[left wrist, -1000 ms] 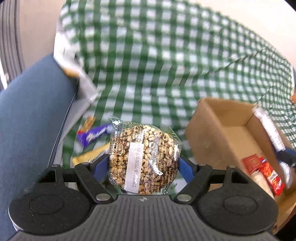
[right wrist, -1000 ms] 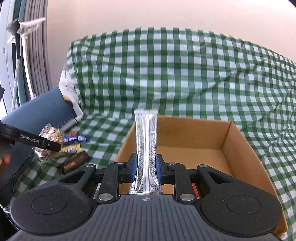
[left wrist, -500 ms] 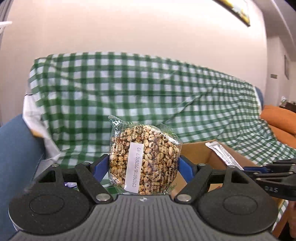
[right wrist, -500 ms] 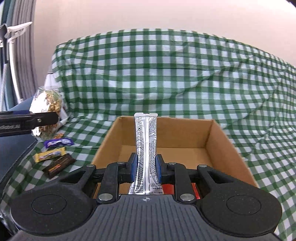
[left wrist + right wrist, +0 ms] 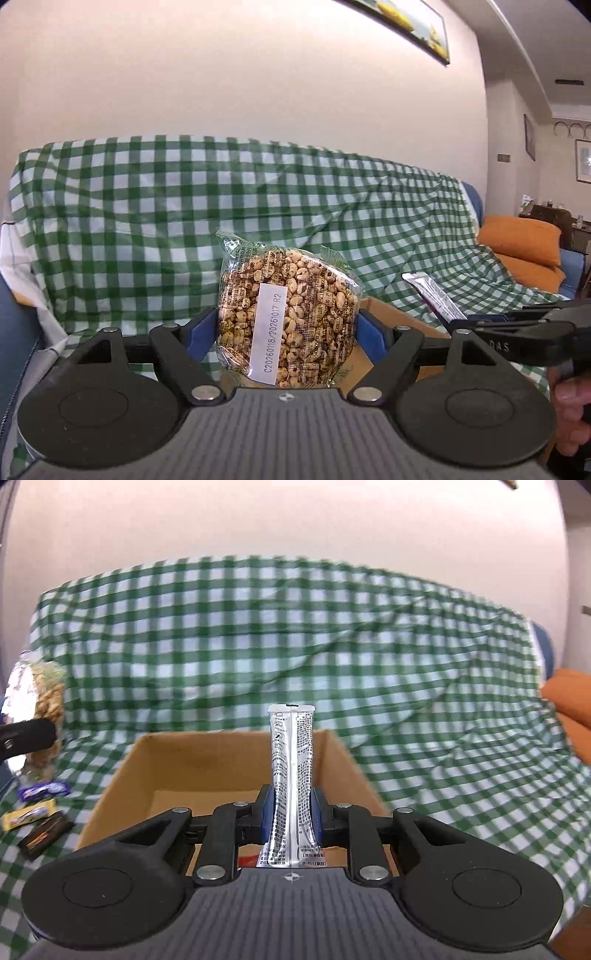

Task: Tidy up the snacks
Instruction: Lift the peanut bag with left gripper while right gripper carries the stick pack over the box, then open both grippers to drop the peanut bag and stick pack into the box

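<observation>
Aloft, gripping snacks over the cardboard box (image 5: 207,760)
Clamping a puffed-grain packet (image 5: 288,317) in the left gripper (image 5: 286,332), a silver sachet (image 5: 291,786) in the right gripper (image 5: 291,814)

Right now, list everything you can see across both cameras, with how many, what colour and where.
puffed grain pack: one, tan in clear wrap, held in left tongs
silver stick pack: one, silver, upright in right tongs
cardboard box: one, brown, on the checked cloth
loose bars: three, purple, yellow, dark brown, left of box
red packet: one, partly hidden, inside box
checked cloth: one, green-white, over sofa
orange cushions: two, far right
left tongs: shut
right tongs: shut
</observation>
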`<state>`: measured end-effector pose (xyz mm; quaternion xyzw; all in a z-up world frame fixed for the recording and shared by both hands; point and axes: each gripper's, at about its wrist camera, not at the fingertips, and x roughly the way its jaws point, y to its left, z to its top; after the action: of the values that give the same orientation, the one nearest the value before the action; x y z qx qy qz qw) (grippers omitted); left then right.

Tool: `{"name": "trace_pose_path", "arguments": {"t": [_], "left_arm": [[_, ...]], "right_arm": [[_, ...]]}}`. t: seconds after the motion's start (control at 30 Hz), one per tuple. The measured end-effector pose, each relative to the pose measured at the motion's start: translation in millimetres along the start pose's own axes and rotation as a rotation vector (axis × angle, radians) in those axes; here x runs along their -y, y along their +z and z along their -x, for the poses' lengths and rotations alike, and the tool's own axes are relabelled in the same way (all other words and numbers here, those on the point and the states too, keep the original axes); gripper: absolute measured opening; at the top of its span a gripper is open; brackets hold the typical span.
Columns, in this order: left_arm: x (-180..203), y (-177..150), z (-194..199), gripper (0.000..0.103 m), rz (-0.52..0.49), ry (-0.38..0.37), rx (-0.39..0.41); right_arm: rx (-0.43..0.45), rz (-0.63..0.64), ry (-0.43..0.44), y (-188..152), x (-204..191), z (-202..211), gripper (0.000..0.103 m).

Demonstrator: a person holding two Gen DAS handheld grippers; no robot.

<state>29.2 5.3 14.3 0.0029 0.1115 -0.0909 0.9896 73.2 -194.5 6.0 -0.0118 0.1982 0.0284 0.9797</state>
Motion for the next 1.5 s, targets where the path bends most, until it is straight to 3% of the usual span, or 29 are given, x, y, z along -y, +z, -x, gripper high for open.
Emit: {"name": "trace_pose_path", "arguments": {"t": [0.2,0.6,1.1,1.17,1.27,1.33,1.4,1.5], "left_arm": [[10,0,-7,0.083,0.024,-0.058,-0.01],[39,-9,-21,0.083,0.011,-0.159,-0.062],[40,-11,-29,0.083,0.017,-0.154,-0.085],[40,-11,-32,0.087,0.026,-0.151,-0.104],[38,-11,-35,0.091,0.042,-0.141,-0.106],[35,-10,-35,0.091,0.055,-0.142,-0.11],[32,-10,-35,0.091,0.057,-0.127,-0.106],[25,-11,-30,0.091,0.059,-0.11,-0.082]], "right_arm": [[0.023,-0.036,-0.062,1,14,1,0.022],[0.046,-0.024,-0.086,0,14,1,0.022],[0.066,-0.015,-0.084,0,10,7,0.022],[0.061,-0.015,-0.085,0,10,6,0.023],[0.028,-0.035,-0.061,0,10,2,0.031],[0.028,-0.033,-0.074,0,8,1,0.051],[0.038,-0.035,-0.084,1,6,2,0.061],[0.029,-0.053,-0.084,1,4,-1,0.062]]}}
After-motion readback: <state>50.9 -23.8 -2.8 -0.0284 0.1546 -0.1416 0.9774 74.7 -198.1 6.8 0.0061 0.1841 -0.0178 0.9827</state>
